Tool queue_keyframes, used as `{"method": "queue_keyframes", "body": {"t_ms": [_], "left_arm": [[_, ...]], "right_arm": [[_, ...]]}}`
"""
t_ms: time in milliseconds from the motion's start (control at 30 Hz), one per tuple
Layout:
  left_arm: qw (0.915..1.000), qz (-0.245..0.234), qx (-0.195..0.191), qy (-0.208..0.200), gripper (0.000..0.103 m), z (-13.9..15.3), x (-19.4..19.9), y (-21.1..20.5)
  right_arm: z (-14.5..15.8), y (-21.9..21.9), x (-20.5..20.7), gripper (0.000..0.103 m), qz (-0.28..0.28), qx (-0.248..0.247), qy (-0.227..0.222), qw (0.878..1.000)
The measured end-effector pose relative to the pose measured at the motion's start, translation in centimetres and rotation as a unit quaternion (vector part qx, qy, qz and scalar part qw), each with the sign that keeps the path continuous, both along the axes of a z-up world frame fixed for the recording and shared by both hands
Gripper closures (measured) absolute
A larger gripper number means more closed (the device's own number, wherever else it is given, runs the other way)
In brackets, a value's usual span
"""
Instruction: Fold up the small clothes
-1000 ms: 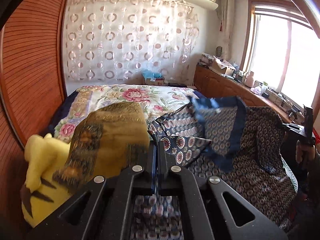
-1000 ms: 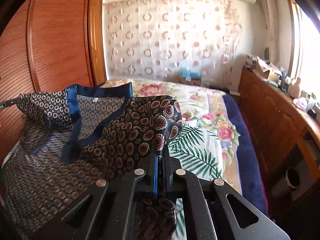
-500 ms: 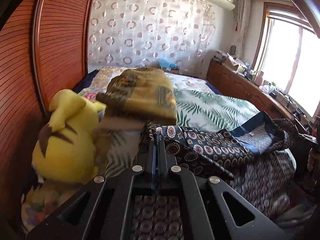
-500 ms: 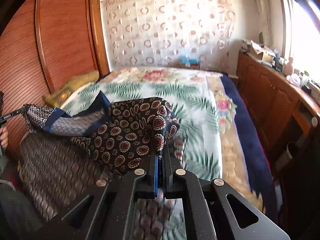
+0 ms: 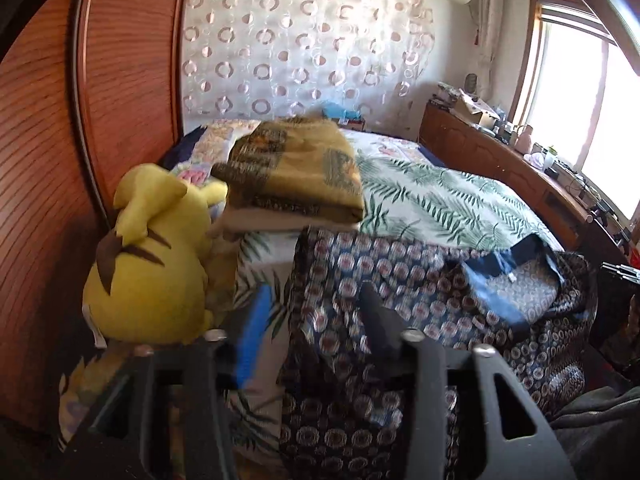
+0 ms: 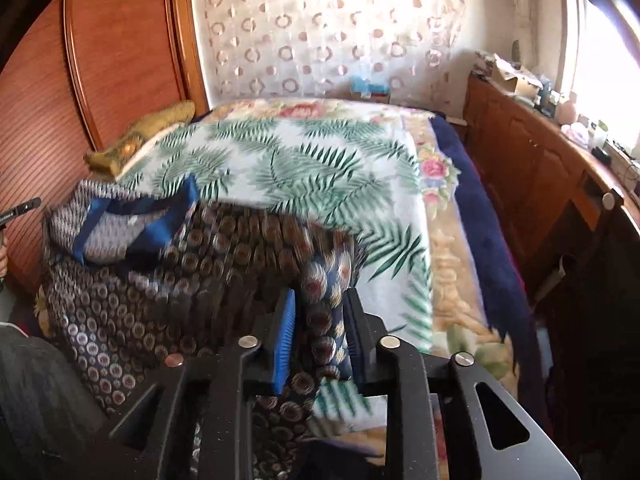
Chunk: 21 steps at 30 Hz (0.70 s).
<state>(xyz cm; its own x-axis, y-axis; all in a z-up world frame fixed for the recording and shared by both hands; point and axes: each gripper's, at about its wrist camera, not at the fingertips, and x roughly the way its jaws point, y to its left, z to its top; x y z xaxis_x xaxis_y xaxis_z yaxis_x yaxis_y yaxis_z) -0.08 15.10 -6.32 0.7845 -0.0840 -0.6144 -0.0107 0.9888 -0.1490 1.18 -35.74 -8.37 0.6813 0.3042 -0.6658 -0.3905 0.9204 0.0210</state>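
The patterned garment (image 5: 400,280) lies crumpled across the bed's (image 5: 448,200) near edge, partly hanging over it. Both jaws have just been opening: the left hand-held gripper (image 5: 316,312) stands wide over the cloth, the right hand-held gripper (image 6: 318,316) straddles a fold without pinching. It looks thin, limp and slippery; take it by the blue-trimmed hem.

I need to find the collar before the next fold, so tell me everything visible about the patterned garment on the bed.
The patterned garment is thin, dark navy cloth printed with round medallions. Its blue-trimmed neckline lies open, showing a paler inside. It lies rumpled over the bed's near edge, on the palm-leaf bedspread. Cloth lies between both just-opened grippers, left and right.
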Motion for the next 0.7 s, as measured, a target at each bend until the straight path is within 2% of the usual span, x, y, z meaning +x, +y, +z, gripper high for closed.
{"method": "queue_keyframes", "body": {"t_ms": [33, 67, 100, 167, 300, 433, 700], "left_arm": [[1.0, -0.004, 0.002, -0.007, 0.042, 0.6, 0.3, 0.0], [0.9999, -0.007, 0.007, -0.011, 0.038, 0.9, 0.7, -0.2], [0.9997, -0.011, 0.014, -0.014, 0.034, 1.3, 1.2, -0.4], [0.9994, -0.016, 0.026, -0.015, 0.033, 1.7, 2.9, -0.7], [0.9991, -0.024, 0.035, 0.002, 0.033, 1.4, 7.0, -0.6], [0.9982, -0.029, 0.041, 0.033, 0.033, -0.1, 10.1, -0.4], [0.9932, -0.037, 0.044, 0.101, 0.033, -4.2, 11.6, -0.6]], "right_arm": [[0.4, -0.1, 0.1, 0.068, -0.001, 0.002, -0.005, 1.0], [1.0, -0.2, 0.4, 0.055, -0.005, 0.0, -0.014, 1.0], [1.4, -0.3, 0.7, 0.048, -0.01, -0.004, -0.022, 1.0], [1.8, -0.1, 1.2, 0.044, -0.016, -0.005, -0.037, 0.999], [1.8, 0.7, 4.7, 0.042, -0.026, -0.008, -0.041, 0.999], [-0.1, 1.9, 7.0, 0.042, -0.02, -0.002, -0.023, 1.0], [-3.9, 3.1, 8.6, 0.042, -0.005, -0.007, 0.036, 0.999]]}}
